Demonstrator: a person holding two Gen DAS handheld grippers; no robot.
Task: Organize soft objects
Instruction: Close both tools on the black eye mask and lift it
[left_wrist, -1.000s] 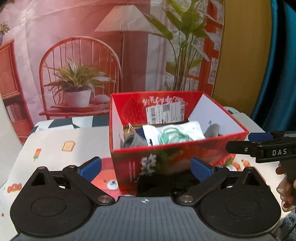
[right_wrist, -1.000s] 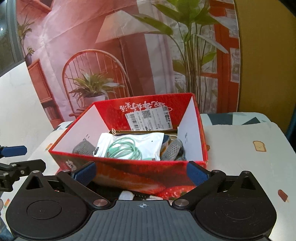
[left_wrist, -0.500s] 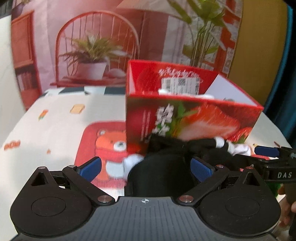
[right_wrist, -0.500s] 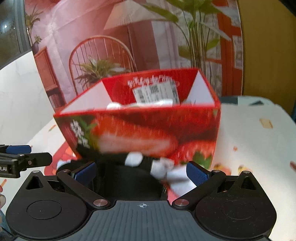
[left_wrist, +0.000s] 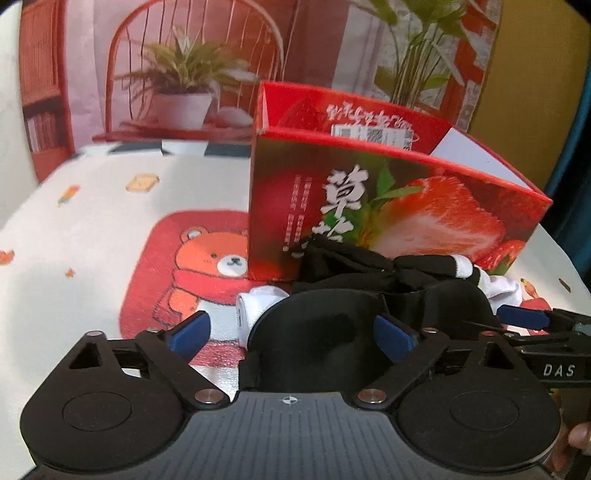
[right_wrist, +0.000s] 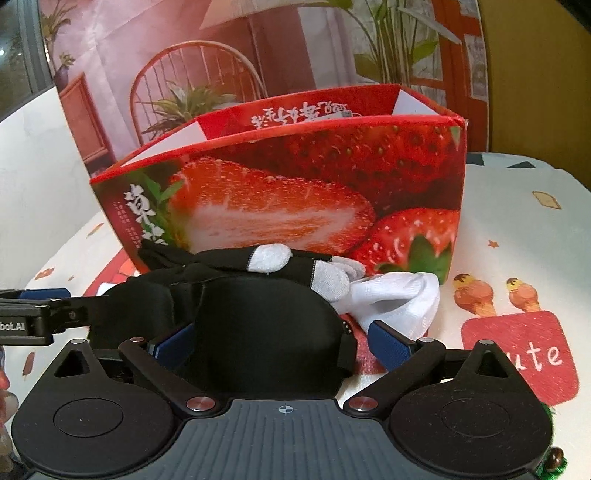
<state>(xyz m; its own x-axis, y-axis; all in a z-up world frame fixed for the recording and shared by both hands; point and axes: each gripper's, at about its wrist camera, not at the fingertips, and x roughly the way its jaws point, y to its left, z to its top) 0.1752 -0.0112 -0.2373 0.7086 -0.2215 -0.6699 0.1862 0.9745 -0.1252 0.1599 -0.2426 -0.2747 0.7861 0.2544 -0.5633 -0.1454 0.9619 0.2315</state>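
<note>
A black padded eye mask (left_wrist: 317, 332) (right_wrist: 266, 332) lies on the tablecloth in front of the red strawberry box (left_wrist: 399, 206) (right_wrist: 295, 192). Black-and-white socks (right_wrist: 325, 277) and a white sock (right_wrist: 391, 299) (left_wrist: 258, 302) lie between the mask and the box. My left gripper (left_wrist: 291, 334) is open, low over the mask's left cup, blue pads either side. My right gripper (right_wrist: 280, 341) is open around the mask's right cup. Each gripper shows at the edge of the other's view: the right one (left_wrist: 535, 325), the left one (right_wrist: 40, 306).
The cartoon tablecloth (left_wrist: 92, 229) has a bear patch at left and a red "cute" patch (right_wrist: 517, 354) at right. A printed backdrop (left_wrist: 184, 55) with chair and plants hangs behind the box. A green beaded item (right_wrist: 554, 465) lies at the lower right.
Both grippers have dropped from above the box rim to table level in front of the box. The box's inside has gone out of sight and the eye mask now sits between the open fingers.
</note>
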